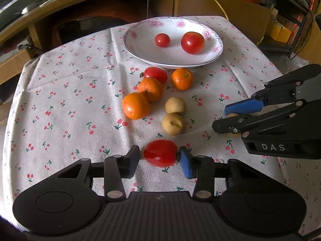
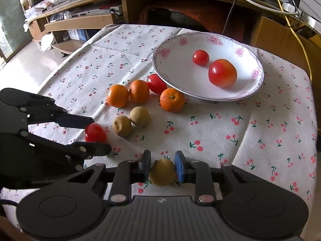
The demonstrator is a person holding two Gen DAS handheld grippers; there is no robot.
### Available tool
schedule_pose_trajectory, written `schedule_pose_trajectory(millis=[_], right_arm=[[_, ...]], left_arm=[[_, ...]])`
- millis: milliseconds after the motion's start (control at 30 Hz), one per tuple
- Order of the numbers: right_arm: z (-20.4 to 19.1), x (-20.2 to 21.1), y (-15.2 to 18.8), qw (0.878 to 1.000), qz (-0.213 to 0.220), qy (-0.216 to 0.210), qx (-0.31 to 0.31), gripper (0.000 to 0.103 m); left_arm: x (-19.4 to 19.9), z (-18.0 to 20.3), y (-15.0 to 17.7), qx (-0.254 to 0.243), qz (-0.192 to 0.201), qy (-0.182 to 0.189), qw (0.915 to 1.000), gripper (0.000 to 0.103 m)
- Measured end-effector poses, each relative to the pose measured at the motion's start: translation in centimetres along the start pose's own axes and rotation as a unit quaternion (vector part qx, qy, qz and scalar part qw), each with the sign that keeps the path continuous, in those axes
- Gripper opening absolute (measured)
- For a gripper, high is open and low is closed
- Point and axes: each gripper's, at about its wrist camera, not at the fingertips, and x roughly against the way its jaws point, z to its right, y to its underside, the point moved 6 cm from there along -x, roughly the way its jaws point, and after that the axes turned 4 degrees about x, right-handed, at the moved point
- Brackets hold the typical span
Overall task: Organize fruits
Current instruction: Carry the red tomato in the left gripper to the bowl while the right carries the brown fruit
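A white flowered plate (image 1: 140, 54) (image 2: 172, 72) at the back of the cloth holds a small tomato (image 1: 162, 40) (image 2: 200, 57) and a large tomato (image 1: 192, 42) (image 2: 222, 73). My left gripper (image 1: 159, 158) (image 2: 96, 134) straddles a red tomato (image 1: 160, 156) (image 2: 95, 132) on the cloth; the blue pad touches it, a small gap shows at the black pad. My right gripper (image 2: 161, 169) (image 1: 228, 118) is shut on a brown fruit (image 2: 163, 172) (image 1: 232, 115). Three oranges (image 1: 136, 105), two more brown fruits (image 1: 173, 124) and a tomato (image 1: 156, 74) lie between.
The cherry-print tablecloth (image 1: 70, 100) covers a small table. Behind it stand a wooden desk (image 2: 84, 23) with shelves, cardboard boxes (image 1: 216, 4) and hanging cables (image 2: 297, 38). The table edge drops off at the right (image 2: 315, 140).
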Motion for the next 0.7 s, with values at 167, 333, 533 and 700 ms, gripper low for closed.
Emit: schedule_pose_trajectory(millis=[167, 333, 533, 700], right_arm=[[0.3, 0.3, 0.4, 1.000, -0.005, 0.002, -0.011, 0.032], [0.5, 0.8, 1.0, 1.000, -0.006, 0.002, -0.012, 0.044], [0.5, 0.9, 1.1, 1.000, 0.002, 0.003, -0.011, 0.044], [0.0, 0.8, 1.0, 1.000, 0.004, 0.009, 0.004, 0.037]], left_arm=[[0.0, 0.0, 0.0, -0.001, 0.001, 0.000, 1.0000, 0.052], [0.0, 0.1, 0.1, -0.001, 0.003, -0.001, 1.0000, 0.053], [-0.1, 0.1, 0.1, -0.002, 0.005, -0.003, 1.0000, 0.055], [-0.1, 0.2, 0.0, -0.003, 0.004, -0.001, 1.0000, 0.046]])
